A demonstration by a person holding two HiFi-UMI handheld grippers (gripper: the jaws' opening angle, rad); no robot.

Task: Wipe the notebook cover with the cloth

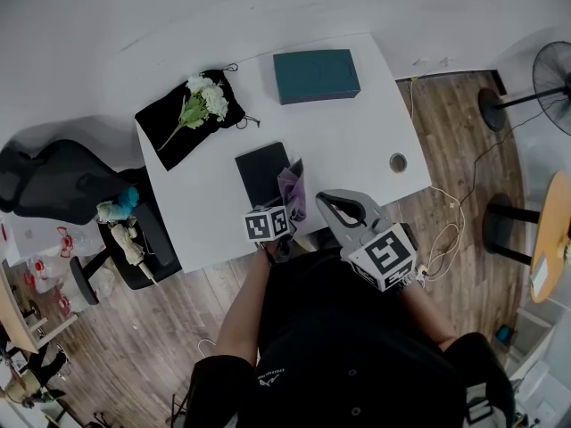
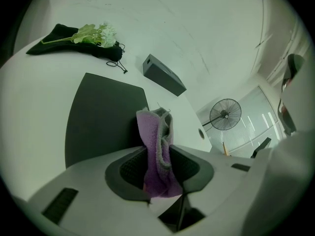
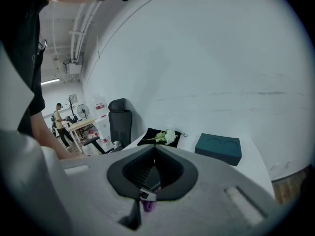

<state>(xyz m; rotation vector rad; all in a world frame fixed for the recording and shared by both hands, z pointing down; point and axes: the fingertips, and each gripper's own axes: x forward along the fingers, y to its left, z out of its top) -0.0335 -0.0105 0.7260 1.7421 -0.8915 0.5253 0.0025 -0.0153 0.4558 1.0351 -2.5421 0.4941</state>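
While the left gripper (image 2: 158,163) clamps the cloth (image 2: 155,132), the notebook (image 2: 101,117) lies beside — flat.

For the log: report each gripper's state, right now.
Left gripper: shut on the purple cloth.
Right gripper: shut, jaws together with nothing between them.

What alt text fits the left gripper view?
The left gripper, shut on a purple cloth standing up between its jaws, faces a dark notebook on a white table. Farther back: a dark box and white flowers on a black bag.
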